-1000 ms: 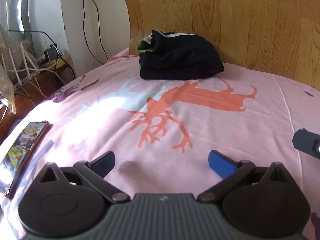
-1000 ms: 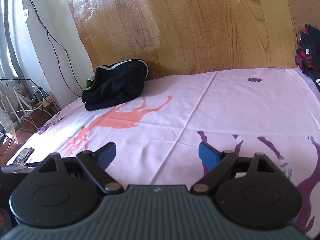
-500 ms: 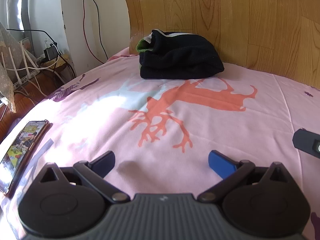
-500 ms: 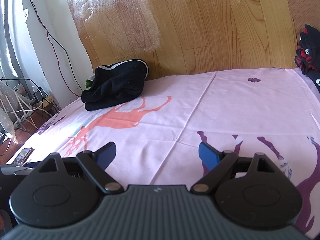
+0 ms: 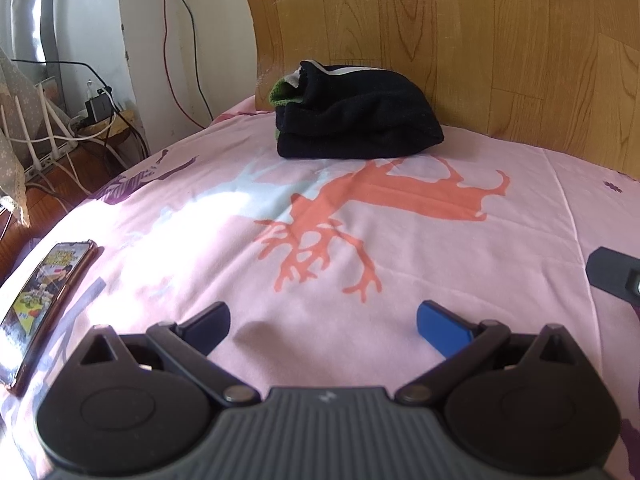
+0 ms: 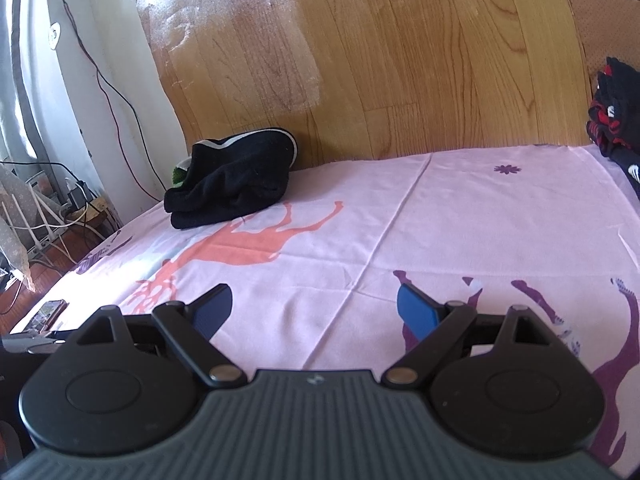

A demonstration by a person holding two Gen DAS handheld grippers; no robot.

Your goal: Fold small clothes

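Note:
A folded stack of black clothes (image 5: 356,120) with a green piece showing at its left lies at the far side of the pink printed sheet (image 5: 400,240), against the wooden headboard. The right wrist view has the same black stack (image 6: 236,178) at far left. My left gripper (image 5: 322,322) hovers low over the bare sheet, open, nothing between its blue-padded fingers. My right gripper (image 6: 314,308) is likewise open and empty over the sheet. A dark red-and-white garment pile (image 6: 616,120) sits at the right edge of the bed.
A phone (image 5: 44,300) lies on the sheet's left edge, near my left gripper. Cables and a power strip (image 5: 80,128) crowd the floor to the left. The wooden headboard (image 6: 400,60) closes off the far side. Part of the other gripper (image 5: 616,276) shows at the right.

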